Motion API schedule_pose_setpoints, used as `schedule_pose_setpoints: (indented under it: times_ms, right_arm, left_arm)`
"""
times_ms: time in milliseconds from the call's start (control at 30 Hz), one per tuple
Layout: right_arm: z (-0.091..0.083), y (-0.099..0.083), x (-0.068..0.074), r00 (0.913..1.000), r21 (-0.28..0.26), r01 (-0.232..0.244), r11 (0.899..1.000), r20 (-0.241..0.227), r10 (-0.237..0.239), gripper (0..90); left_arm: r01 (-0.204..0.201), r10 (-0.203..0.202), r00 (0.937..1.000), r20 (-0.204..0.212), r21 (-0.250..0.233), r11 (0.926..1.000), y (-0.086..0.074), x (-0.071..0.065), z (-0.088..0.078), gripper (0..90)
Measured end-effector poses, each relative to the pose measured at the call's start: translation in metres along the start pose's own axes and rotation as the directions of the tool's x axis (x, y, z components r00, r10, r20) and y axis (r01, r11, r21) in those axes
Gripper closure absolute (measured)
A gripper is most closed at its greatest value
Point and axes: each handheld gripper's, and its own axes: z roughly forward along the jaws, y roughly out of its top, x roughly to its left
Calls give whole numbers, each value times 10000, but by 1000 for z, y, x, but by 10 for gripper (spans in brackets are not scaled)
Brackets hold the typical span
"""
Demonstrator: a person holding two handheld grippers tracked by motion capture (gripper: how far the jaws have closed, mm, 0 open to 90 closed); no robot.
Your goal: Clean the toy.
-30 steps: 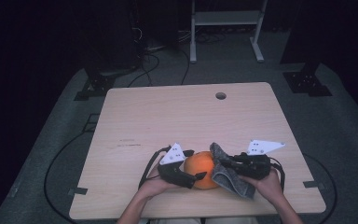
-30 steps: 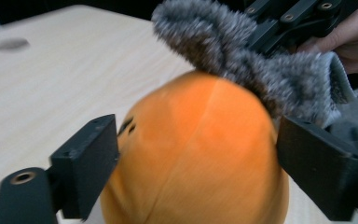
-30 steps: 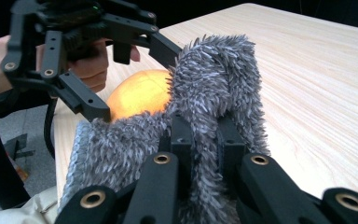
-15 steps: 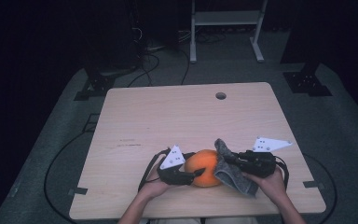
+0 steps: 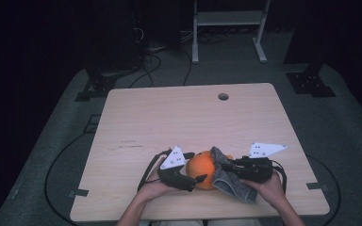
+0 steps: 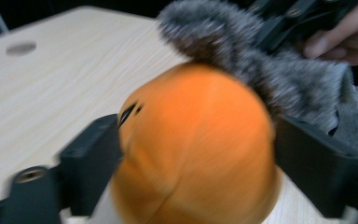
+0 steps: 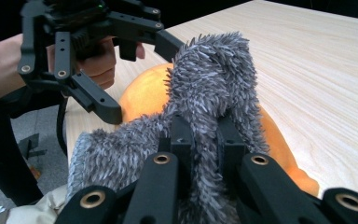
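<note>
Two claws work one soft orange toy [image 5: 202,169] at the near edge of the bench [image 5: 169,117]. The left claw [image 5: 197,180] has just been opening; its jaws now stand wide on either side of the toy, and in the left claw view, which is blurred, I cannot tell whether the pads press on it or only flank it. The right claw [image 5: 227,165] is pinched tight on a grey fuzzy cloth [image 5: 228,181], which lies over the toy's right side and hangs down toward the person. The step in hand looks like wrapping or rubbing the toy with the cloth. To do it well, the left claw should probably close gently across the toy's widest part so that it cannot roll, while the right claw draws the cloth across with the pinch kept near the cloth's edge, since a deep bite may drag the toy along. A slack left hold could let the toy slide off the near edge. No container stands on the bench; its one round hole [image 5: 223,96] at the far side has nothing in it.
</note>
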Motion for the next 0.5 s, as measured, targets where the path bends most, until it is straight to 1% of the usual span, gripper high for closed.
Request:
schedule_pose_setpoints:
  times_ms: [33, 67, 100, 133, 167, 200, 233, 300, 333, 400, 500]
  right_arm:
    - [-1, -1, -2, 10000, -56, -52, 10000, 7, 52, 804]
    - [-1, -2, -4, 9999, -66, -145, 9999, -35, 144, 804]
    - [-2, -4, -6, 9997, -101, -228, 9997, -104, 227, 804]
    - [-2, -5, -8, 9995, -101, -290, 9995, -111, 289, 804]
    - [-3, -7, -9, 9994, -74, -339, 9994, -86, 338, 804]
    - [-6, -8, -12, 9992, -84, -408, 9991, -24, 408, 804]
    - [-7, -9, -15, 9988, -60, -459, 9989, 141, 459, 804]
    - [-13, -13, -22, 9957, 147, -594, 9981, 723, 582, 804]
    - [-14, -14, -24, 9939, 197, -705, 9973, 862, 686, 804]
    - [-16, -17, -28, 9915, 195, -904, 9957, 962, 882, 804]
    - [-20, -9, -21, 9948, -79, -599, 9982, 826, 603, 804]
  left_arm:
    - [94, -94, 9998, 163, 4, 10000, -3, 2, 0, 116]
    - [67, -67, 9996, 265, -23, 10000, -5, 4, 1, 131]
    - [-19, 21, 9996, 292, -71, 10000, -6, 3, 3, 157]
    - [-111, 115, 9994, 322, -141, 9998, -7, 2, 4, 203]
    - [-236, 241, 9995, 216, -235, 9994, -8, 0, 5, 240]
    - [-250, 255, 9996, 139, -301, 9992, -8, -1, 5, 290]
    - [-305, 308, 9995, 74, -334, 9990, -8, -2, 5, 317]
    - [-335, 337, 9994, 75, -349, 9988, -9, -2, 4, 339]
    - [-331, 332, 9994, 13, -346, 9989, -9, -2, 4, 342]
    - [-382, 376, 9992, -152, -413, 9984, -7, -4, 3, 355]
    - [-303, 291, 9993, -232, -530, 9981, -3, -4, 2, 375]
